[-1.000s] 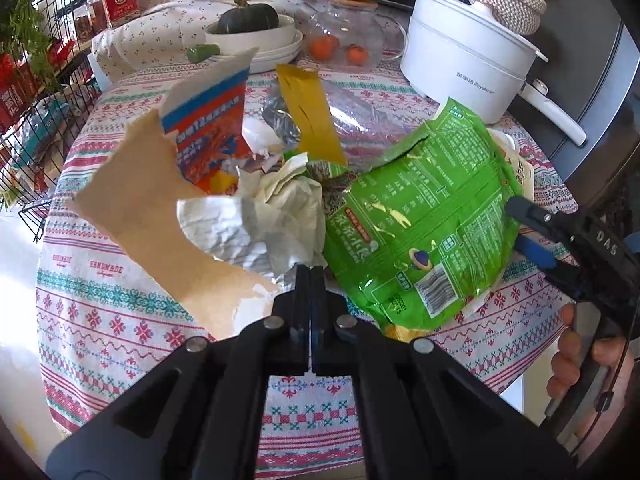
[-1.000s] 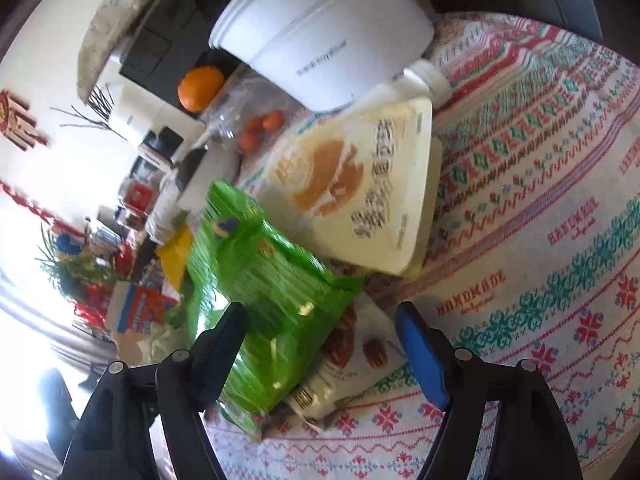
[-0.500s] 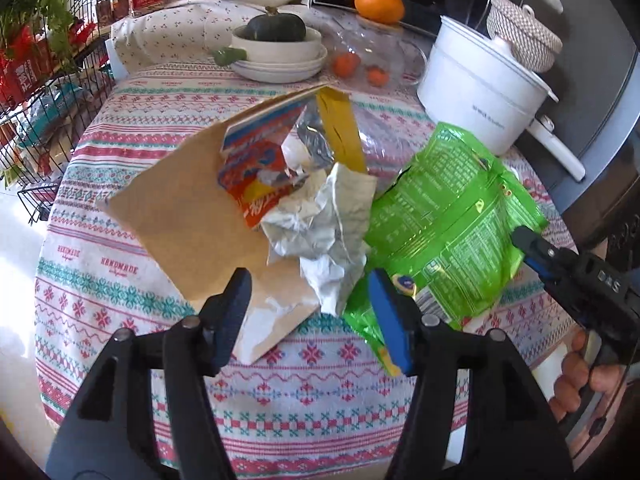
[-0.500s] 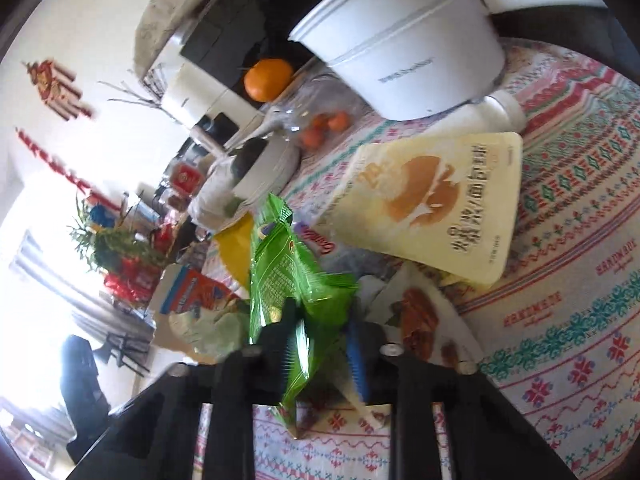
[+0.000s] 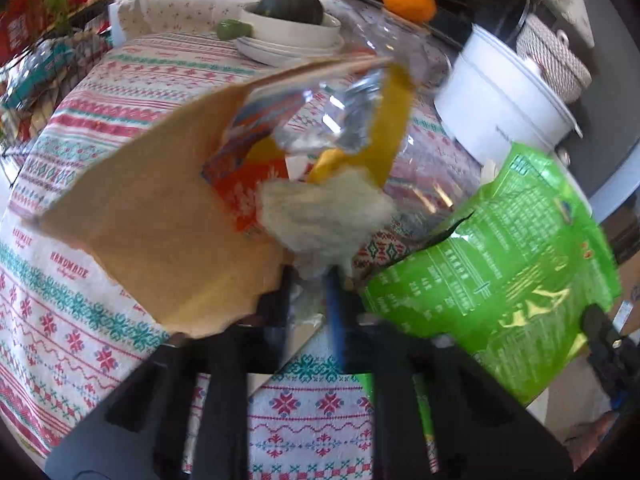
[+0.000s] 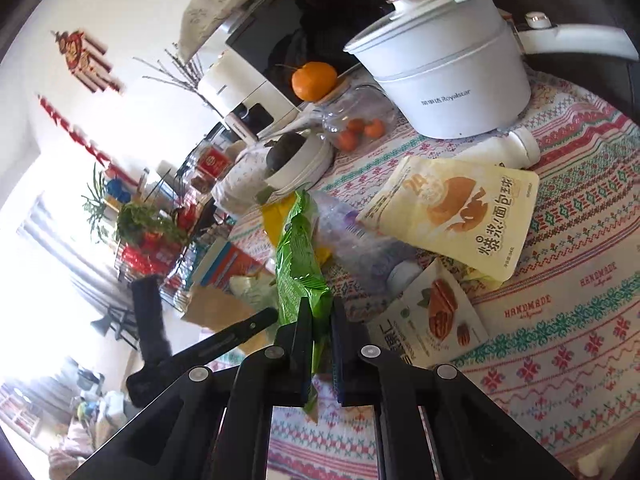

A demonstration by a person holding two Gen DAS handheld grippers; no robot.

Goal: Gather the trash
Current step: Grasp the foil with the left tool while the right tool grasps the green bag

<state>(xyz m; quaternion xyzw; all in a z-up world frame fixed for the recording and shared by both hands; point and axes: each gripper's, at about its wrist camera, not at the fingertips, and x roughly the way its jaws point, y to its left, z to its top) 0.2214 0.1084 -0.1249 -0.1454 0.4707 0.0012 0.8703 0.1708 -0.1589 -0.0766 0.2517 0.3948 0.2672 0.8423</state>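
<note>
Both my grippers just closed: left gripper [image 5: 310,300] pinched crumpled paper wad [image 5: 324,216] at frame centre; right gripper [image 6: 320,322] clamped green bag [image 6: 298,256], lifted lower centre above tablecloth [image 6: 560,320].

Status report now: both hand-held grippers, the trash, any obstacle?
Left hand-held gripper just closed on crumpled paper. Right hand-held gripper just closed on green bag. Pouches and clear bottle remain on table.
</note>
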